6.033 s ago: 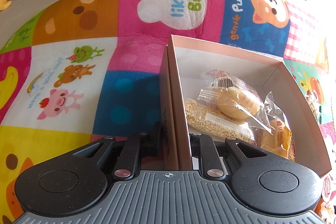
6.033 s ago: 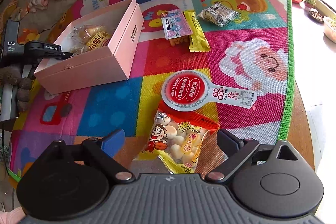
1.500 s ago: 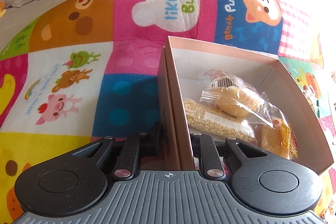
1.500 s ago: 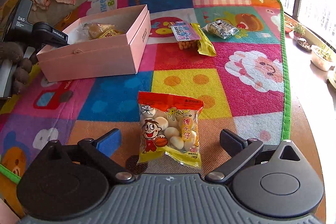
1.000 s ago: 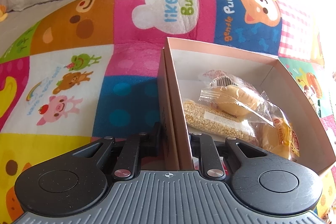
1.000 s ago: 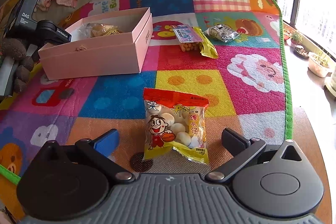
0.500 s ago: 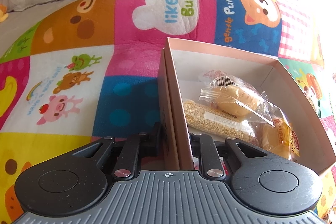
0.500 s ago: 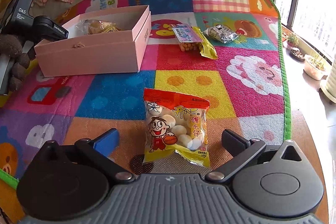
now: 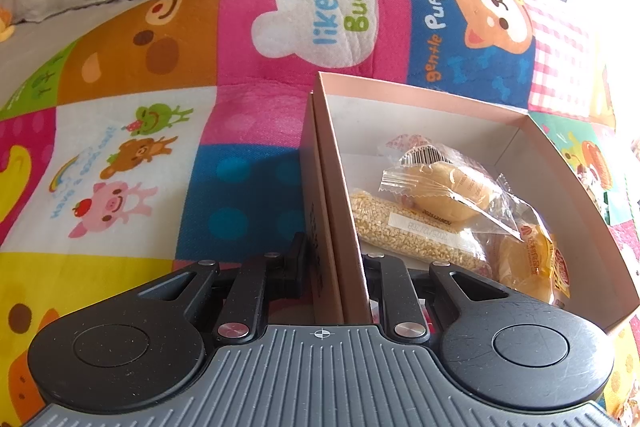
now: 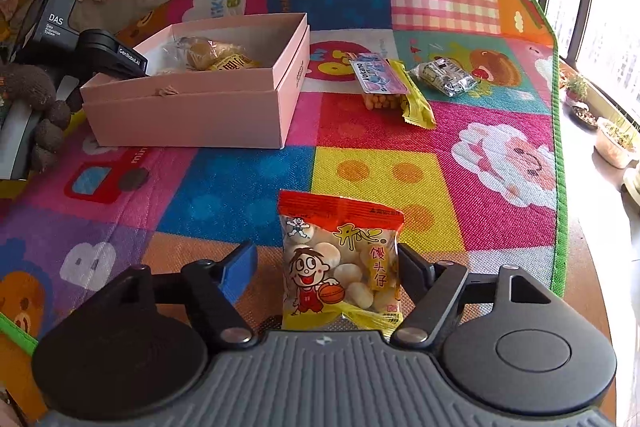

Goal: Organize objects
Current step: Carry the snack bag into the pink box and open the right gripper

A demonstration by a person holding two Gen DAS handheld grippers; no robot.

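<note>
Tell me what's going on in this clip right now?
A person with handheld tongs in each hand is sorting snacks into a pink cardboard box on a colourful cartoon play mat. The left tongs are clamped on the box's near wall, steadying it; wrapped buns and a grain bar already lie inside. The right tongs are closing around an orange-and-yellow bag of small round biscuits, with the left pad not yet on it. Three more snack packets wait beyond the box.

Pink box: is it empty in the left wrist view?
No, the pink box holds several wrapped snacks.
</note>
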